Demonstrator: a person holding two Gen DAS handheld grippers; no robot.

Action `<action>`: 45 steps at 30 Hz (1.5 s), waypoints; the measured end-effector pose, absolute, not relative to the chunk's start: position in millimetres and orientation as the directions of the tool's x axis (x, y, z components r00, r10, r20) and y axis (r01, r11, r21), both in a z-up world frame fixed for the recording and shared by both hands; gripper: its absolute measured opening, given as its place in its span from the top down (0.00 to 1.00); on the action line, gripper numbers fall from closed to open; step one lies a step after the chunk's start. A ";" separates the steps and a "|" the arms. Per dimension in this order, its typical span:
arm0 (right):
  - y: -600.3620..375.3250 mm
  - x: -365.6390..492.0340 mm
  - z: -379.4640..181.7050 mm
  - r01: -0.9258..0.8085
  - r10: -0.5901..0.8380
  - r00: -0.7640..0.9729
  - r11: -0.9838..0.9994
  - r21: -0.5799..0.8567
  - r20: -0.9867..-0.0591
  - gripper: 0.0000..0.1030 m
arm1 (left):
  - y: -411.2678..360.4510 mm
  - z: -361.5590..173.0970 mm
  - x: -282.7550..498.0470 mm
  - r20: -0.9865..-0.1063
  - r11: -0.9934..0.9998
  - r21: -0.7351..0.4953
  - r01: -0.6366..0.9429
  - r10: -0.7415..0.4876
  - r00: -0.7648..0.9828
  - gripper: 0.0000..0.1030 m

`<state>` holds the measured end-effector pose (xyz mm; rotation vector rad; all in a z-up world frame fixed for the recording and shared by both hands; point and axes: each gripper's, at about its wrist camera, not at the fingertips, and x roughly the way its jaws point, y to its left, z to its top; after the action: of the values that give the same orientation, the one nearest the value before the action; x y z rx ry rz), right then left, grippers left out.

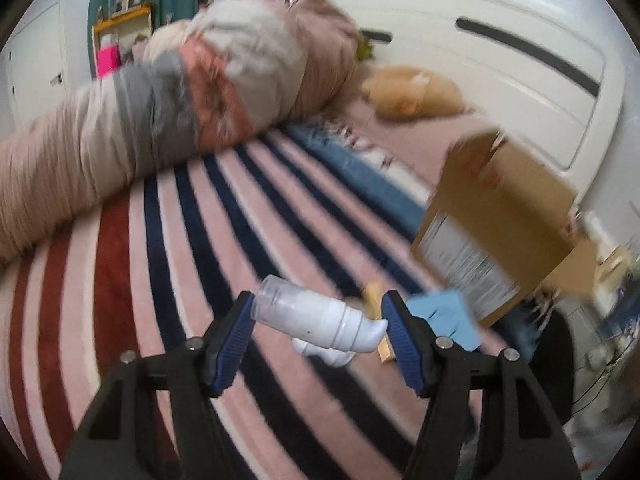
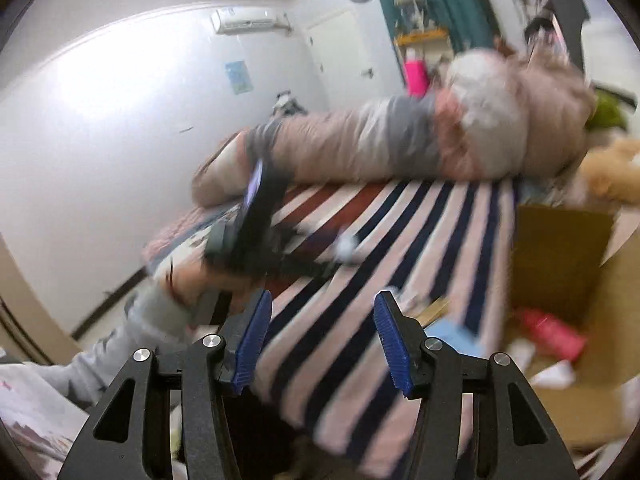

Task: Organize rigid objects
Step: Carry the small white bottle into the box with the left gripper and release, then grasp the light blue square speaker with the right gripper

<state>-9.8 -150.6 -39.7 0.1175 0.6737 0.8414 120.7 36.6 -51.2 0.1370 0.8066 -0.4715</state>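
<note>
Here, the left wrist view shows the left gripper (image 1: pixel 318 314) clamped on a white pump bottle (image 1: pixel 320 320), held crosswise above the striped blanket (image 1: pixel 200 240). A second white item (image 1: pixel 324 354) lies just below it, blurred. A cardboard box (image 1: pixel 496 216) stands to the right, with a blue card (image 1: pixel 444 312) beside it.

The right wrist view shows the right gripper (image 2: pixel 322 338) spread wide, holding nothing. Only this view shows the box interior, with a pink bottle (image 2: pixel 550 332) inside, and the left gripper, apparently carrying the bottle.
</note>
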 end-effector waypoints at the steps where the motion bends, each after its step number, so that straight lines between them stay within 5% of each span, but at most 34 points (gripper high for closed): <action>1: -142.4 -12.6 -50.3 -0.636 0.713 0.469 0.683 0.360 -0.522 0.47 | 29.2 -37.5 119.6 -0.714 0.883 -0.057 0.466 -0.362 0.599 0.40; 3: -133.6 -15.1 -71.3 -0.583 0.669 0.496 0.729 0.359 -0.554 0.25 | 8.0 -9.2 117.9 -0.696 0.858 -0.060 0.510 -0.402 0.595 0.40; 6: -130.2 -12.1 -117.0 -0.410 0.546 0.578 0.837 0.362 -0.606 0.17 | -35.8 20.8 116.3 -0.682 0.798 -0.049 0.601 -0.466 0.563 0.40; 12: -133.6 19.6 -186.4 -0.108 0.344 0.643 0.925 0.363 -0.684 0.17 | -145.9 40.9 124.5 -0.731 0.650 -0.075 0.757 -0.552 0.401 0.40; 19: -117.8 37.3 -207.2 0.020 0.131 0.781 0.972 0.233 -0.610 0.14 | -208.3 4.5 133.8 -0.824 0.612 -0.079 0.787 -0.484 0.294 0.35; 21: -115.9 37.9 -213.4 0.042 0.096 0.786 0.977 0.207 -0.611 0.15 | -204.1 2.6 131.1 -0.818 0.619 -0.063 0.783 -0.482 0.315 0.21; 26: -116.7 39.1 -214.4 -0.020 0.136 0.794 0.980 0.197 -0.593 0.16 | -153.7 14.9 131.2 -0.760 0.673 -0.104 0.732 -0.529 0.378 0.19; 35: -127.8 43.1 -214.8 -0.442 0.523 0.602 0.848 0.293 -0.604 0.15 | 2.3 -45.3 117.7 -0.738 0.898 -0.105 0.428 -0.359 0.571 0.11; 45: -100.4 48.5 -215.3 -0.236 0.263 0.670 0.962 0.137 -0.695 0.08 | 46.9 -130.9 98.6 -0.770 0.895 -0.304 0.325 -0.432 0.469 0.11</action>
<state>48.5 -100.4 -215.3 0.0360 0.7885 0.2815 98.6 46.9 -130.9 -0.1209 0.9779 -0.4658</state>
